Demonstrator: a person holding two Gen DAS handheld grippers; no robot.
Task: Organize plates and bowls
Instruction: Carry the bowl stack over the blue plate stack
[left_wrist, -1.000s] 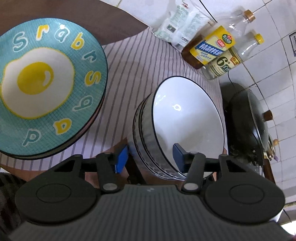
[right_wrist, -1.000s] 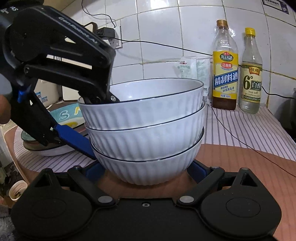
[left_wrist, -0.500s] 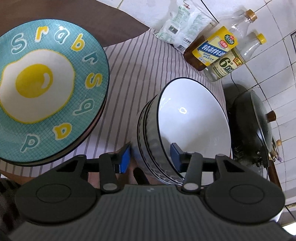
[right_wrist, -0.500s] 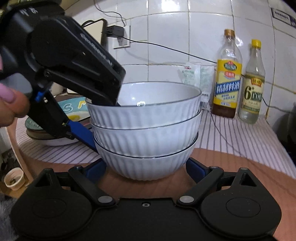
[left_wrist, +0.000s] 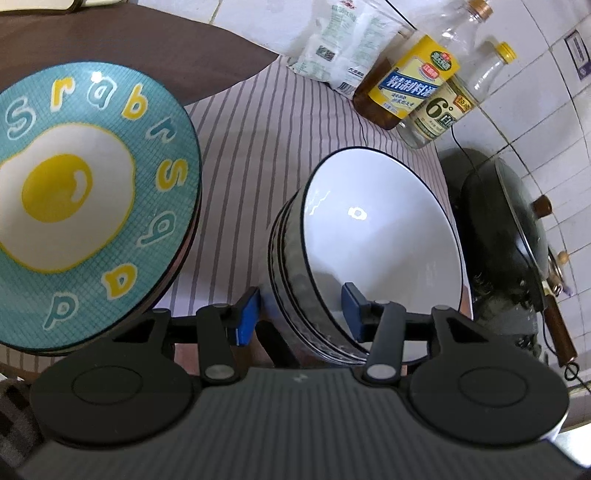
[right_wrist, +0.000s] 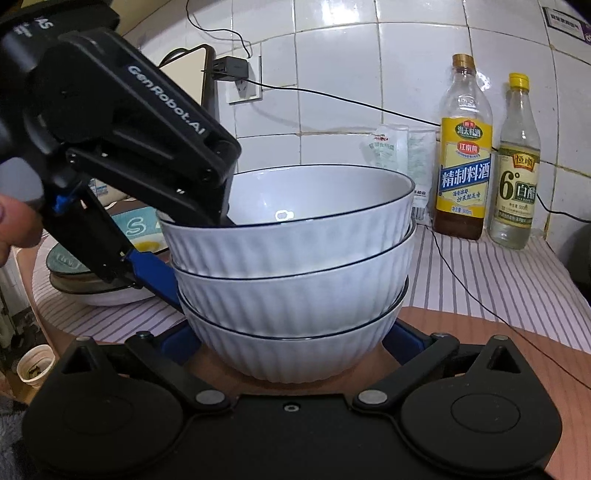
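White bowl stack (right_wrist: 295, 280): left gripper (left_wrist: 299, 306) straddles its rim; right gripper (right_wrist: 295, 338) just widened around its base.

White ribbed bowls, teal egg plate

The bowls (right_wrist: 295, 254) are white with dark rims; the plate (left_wrist: 77, 199) is teal with a yellow-yolked egg; the cloth (left_wrist: 266, 147) is white, purple-striped.
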